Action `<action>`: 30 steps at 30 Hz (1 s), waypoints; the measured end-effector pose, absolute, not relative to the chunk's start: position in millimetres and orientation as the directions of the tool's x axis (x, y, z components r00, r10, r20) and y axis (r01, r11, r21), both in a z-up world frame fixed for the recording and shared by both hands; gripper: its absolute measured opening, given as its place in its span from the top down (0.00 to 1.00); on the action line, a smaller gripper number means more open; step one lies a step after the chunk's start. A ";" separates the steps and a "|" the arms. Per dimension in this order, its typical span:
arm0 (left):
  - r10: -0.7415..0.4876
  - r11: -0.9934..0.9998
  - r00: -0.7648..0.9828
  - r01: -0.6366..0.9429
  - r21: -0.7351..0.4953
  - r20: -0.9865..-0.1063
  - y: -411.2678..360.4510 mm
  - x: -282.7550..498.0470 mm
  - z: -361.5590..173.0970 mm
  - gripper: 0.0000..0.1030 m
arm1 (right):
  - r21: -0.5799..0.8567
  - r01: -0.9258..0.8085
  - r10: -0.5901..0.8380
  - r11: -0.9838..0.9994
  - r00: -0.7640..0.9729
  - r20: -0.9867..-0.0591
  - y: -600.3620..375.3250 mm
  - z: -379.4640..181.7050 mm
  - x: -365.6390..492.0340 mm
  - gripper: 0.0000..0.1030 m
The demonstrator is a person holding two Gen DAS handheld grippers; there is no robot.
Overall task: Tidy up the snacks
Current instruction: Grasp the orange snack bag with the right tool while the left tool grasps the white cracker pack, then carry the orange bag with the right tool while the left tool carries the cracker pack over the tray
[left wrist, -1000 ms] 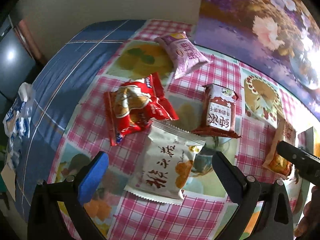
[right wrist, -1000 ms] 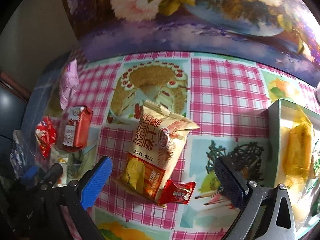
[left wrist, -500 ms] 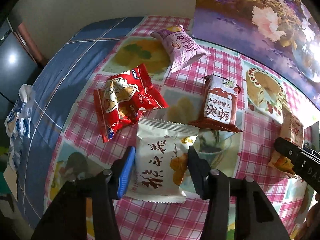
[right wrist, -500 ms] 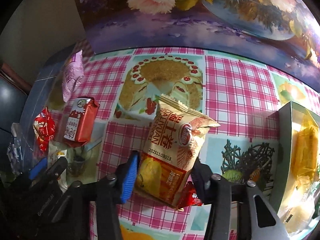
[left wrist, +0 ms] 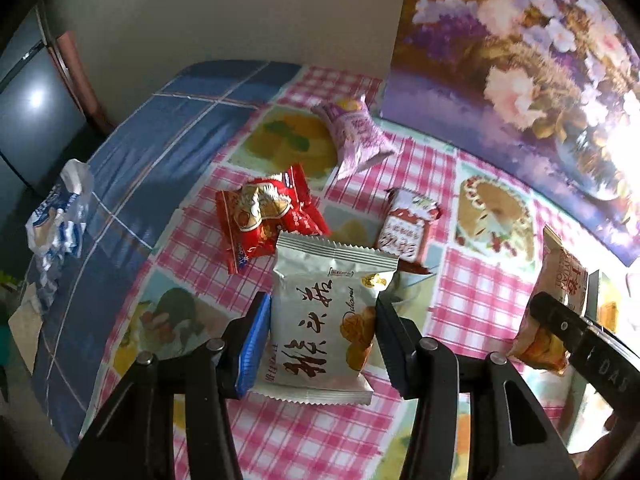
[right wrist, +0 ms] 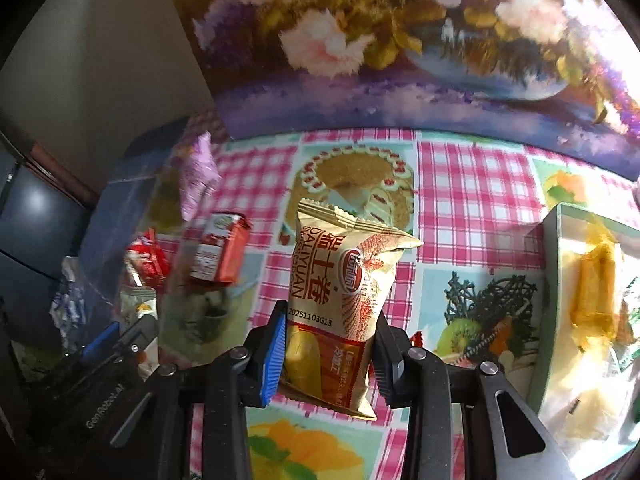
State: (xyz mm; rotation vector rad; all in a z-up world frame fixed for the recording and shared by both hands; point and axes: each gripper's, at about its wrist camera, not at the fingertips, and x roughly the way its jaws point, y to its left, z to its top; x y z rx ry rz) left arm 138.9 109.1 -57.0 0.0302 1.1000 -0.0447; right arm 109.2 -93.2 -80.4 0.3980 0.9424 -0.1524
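Observation:
My left gripper (left wrist: 320,344) is shut on a white snack packet (left wrist: 324,312) with black characters and holds it above the checked tablecloth. My right gripper (right wrist: 330,354) is shut on a tan and orange snack packet (right wrist: 340,304), lifted off the cloth; this packet also shows in the left wrist view (left wrist: 556,300). On the cloth lie a red crinkled packet (left wrist: 264,216), a small red-brown packet (left wrist: 406,230) and a pink-purple packet (left wrist: 356,136).
A pale green box (right wrist: 560,280) with yellow wrapped snacks stands at the right. A flower painting (right wrist: 400,40) leans along the back. A small red candy (right wrist: 416,338) peeks out behind the right finger. A blue cloth (left wrist: 160,140) and a crumpled bag (left wrist: 56,220) lie at the left.
Both grippers have closed from wide open onto their packets. Both packets have then been lifted off the cloth.

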 end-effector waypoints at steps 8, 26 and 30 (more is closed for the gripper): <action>-0.035 0.999 0.474 0.048 -0.014 -0.880 83.2 109.1 -26.4 0.48 | 0.298 0.320 0.028 0.899 0.639 -0.769 -91.2 -64.1 69.0 0.61; -0.055 0.996 0.551 0.087 -0.008 -0.832 4.7 53.4 22.1 0.48 | 0.364 0.545 -0.156 0.755 0.688 -0.709 -179.4 -28.3 -31.5 0.61; -0.066 0.992 0.568 0.122 0.004 -0.820 -19.3 48.0 29.4 0.48 | 0.380 0.601 -0.186 0.703 0.671 -0.718 -207.8 -31.7 -46.1 0.61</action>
